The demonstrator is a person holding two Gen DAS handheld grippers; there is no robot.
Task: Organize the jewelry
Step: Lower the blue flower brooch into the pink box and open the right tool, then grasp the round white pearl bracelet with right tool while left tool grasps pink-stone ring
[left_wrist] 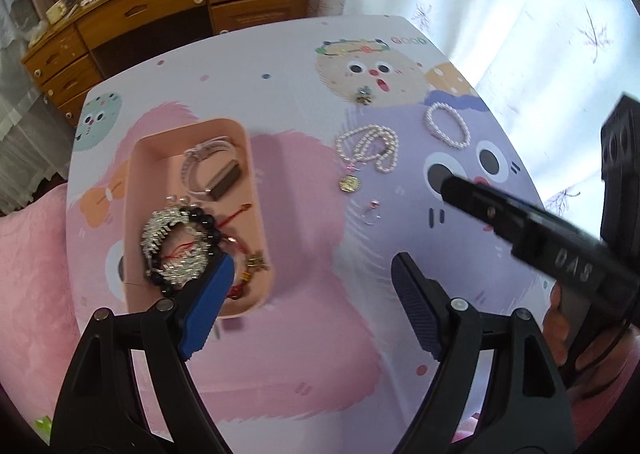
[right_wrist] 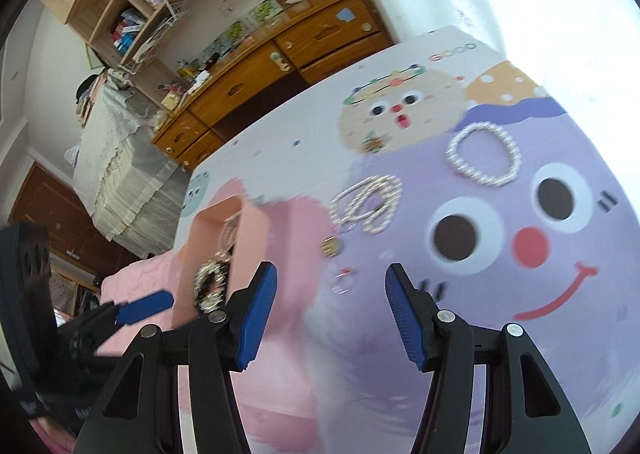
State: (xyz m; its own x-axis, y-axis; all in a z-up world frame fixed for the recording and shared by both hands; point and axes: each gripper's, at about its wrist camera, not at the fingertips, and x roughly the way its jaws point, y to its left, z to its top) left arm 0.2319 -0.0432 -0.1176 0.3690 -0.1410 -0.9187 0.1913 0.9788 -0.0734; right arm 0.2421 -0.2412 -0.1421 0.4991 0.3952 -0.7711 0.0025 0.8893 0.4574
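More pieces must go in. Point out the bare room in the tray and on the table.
Tray: free strip beside the watch; near end crowded by bracelets. Table: bare between tray and ring; far right crowded with pearls.

Both wrist views look down over the table (left_wrist: 304, 54), sharing its jewelry.

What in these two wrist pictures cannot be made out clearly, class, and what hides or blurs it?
- Left wrist view: the left claw finger covers the near end of the pink tray and its red charm.
- Left wrist view: the ring is too small and blurred to identify.
- Right wrist view: motion blur smears the pearl necklace and coin pendant.
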